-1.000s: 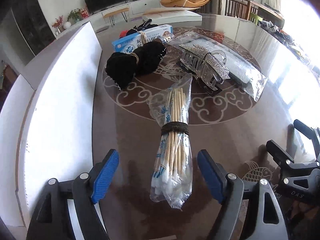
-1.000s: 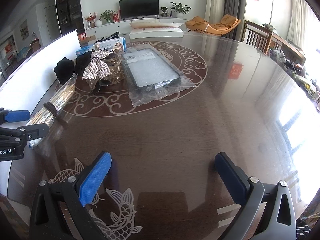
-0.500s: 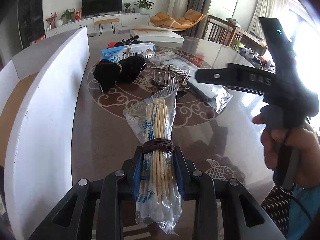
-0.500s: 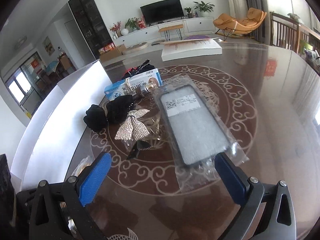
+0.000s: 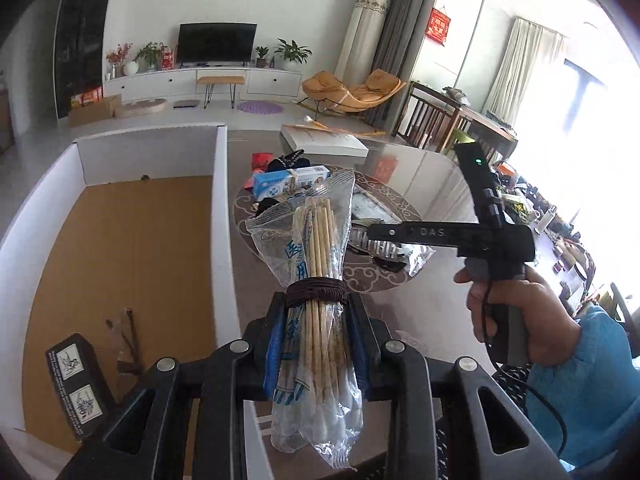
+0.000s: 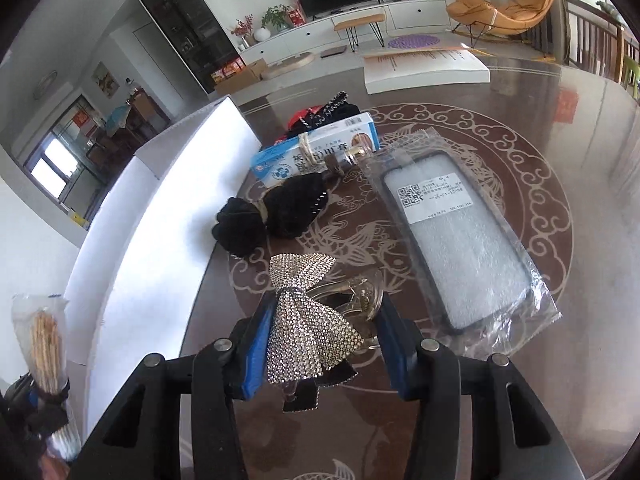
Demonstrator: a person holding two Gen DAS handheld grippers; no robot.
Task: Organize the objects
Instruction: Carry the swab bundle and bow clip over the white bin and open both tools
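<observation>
Silver rhinestone hair clip [image 6: 310, 334], black scrunchie [image 6: 272, 216]

Bagged cotton swabs [image 5: 318, 308], bound by a dark cord, stand upright off the table beside the white box [image 5: 221, 216]. On the table, the rhinestone bow hair clip [image 6: 308, 328] lies near black scrunchies [image 6: 272, 216], toothpaste box [image 6: 320, 152] and bagged phone case [image 6: 460, 240].

television [image 5: 216, 43], orange lounge chair [image 5: 352, 91], potted plants [image 5: 293, 52]
</observation>
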